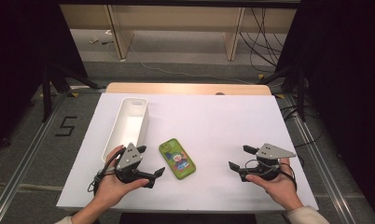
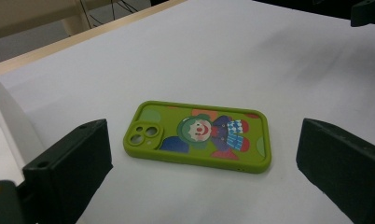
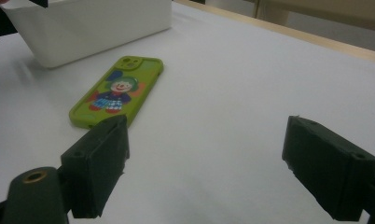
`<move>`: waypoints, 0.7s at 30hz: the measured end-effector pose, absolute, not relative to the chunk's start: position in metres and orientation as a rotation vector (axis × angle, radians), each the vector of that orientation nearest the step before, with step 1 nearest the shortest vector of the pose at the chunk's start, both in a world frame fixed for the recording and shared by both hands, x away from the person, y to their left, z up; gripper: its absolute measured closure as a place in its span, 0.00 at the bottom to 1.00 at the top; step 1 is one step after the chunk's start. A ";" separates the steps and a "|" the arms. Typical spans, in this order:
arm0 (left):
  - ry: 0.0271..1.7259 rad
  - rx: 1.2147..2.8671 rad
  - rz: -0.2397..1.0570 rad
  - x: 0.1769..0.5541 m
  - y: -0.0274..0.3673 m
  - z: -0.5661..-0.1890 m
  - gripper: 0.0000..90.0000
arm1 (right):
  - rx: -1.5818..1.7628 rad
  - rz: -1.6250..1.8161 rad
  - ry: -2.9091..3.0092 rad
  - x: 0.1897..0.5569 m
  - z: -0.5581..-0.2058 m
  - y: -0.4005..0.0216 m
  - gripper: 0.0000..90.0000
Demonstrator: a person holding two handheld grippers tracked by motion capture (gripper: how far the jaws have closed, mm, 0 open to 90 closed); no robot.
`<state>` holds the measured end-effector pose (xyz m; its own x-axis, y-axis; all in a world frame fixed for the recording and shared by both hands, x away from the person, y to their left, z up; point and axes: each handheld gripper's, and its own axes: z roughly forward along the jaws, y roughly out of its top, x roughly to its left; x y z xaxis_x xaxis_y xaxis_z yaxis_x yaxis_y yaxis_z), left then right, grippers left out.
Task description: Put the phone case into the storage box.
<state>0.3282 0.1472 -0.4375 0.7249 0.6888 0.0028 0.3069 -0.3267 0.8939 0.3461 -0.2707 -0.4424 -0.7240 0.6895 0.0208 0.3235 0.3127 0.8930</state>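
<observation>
High view: phone lies flat, back up, mid-table near the front edge, just right of the white bin and not touching it. Left gripper sits just left of the phone, jaws spread, nothing in them. Right gripper is well off to the right, also spread and empty.

Left gripper view: phone lies crossways between the two jaws w/ gaps both sides, so no contact yet. Bin wall at far left.

Right gripper view: phone off to the left past the jaw, bin behind it.

Risk imo: the case is thin and flat on a slick sheet, so pinching too high prob just skids it toward the bin, or the left jaw bumps the bin wall.
</observation>
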 end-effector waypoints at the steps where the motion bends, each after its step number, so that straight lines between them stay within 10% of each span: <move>1: 0.767 1.922 0.476 0.328 0.147 -0.438 0.03 | 0.905 1.382 2.220 0.346 -0.442 -0.271 0.18; 21: 0.758 1.940 0.457 0.332 0.125 -0.438 0.16 | 0.908 1.375 2.222 0.347 -0.443 -0.268 0.18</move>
<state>0.3323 0.1254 -0.4380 0.7361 0.6769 -0.0020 0.3143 -0.3392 0.8867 0.3473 -0.2678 -0.4431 -0.7227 0.6908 0.0208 0.3268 0.3150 0.8910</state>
